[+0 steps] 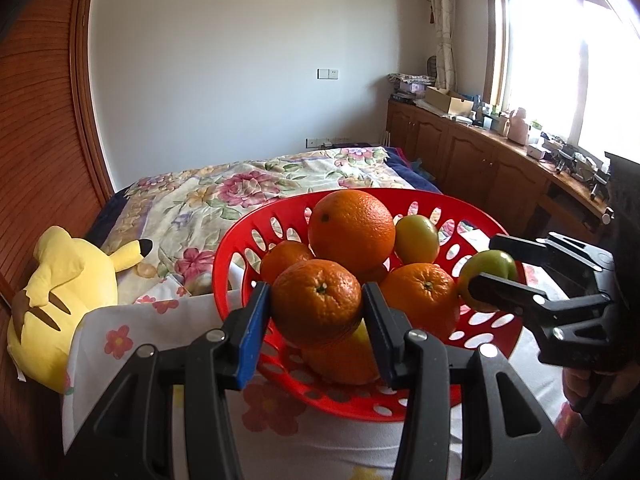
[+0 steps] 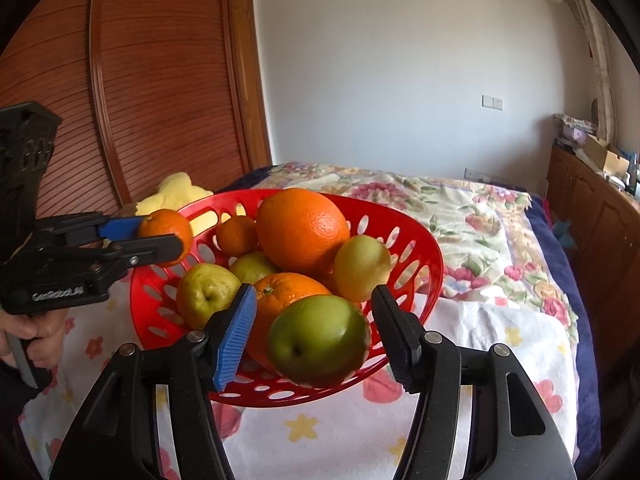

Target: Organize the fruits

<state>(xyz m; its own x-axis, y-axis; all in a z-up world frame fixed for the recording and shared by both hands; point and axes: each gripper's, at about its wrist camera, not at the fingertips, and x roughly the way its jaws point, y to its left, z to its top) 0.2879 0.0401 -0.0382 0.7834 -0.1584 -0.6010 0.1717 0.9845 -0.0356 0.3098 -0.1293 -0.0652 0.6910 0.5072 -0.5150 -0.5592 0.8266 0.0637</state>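
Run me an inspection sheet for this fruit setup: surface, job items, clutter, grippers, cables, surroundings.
Surface: white flowered cloth over a floral bedspread.
Job's things: red perforated basket piled with a large orange, smaller oranges and yellow-green fruits.
Clutter: yellow plush toy beside the basket.
Grippers: left gripper shut on a mandarin at the basket rim; right gripper open, a blurred green fruit between its jaws with gaps at both pads.
Cables: nothing seen.
Surroundings: wooden slatted wardrobe, bright window, wooden cabinets with assorted items on top.
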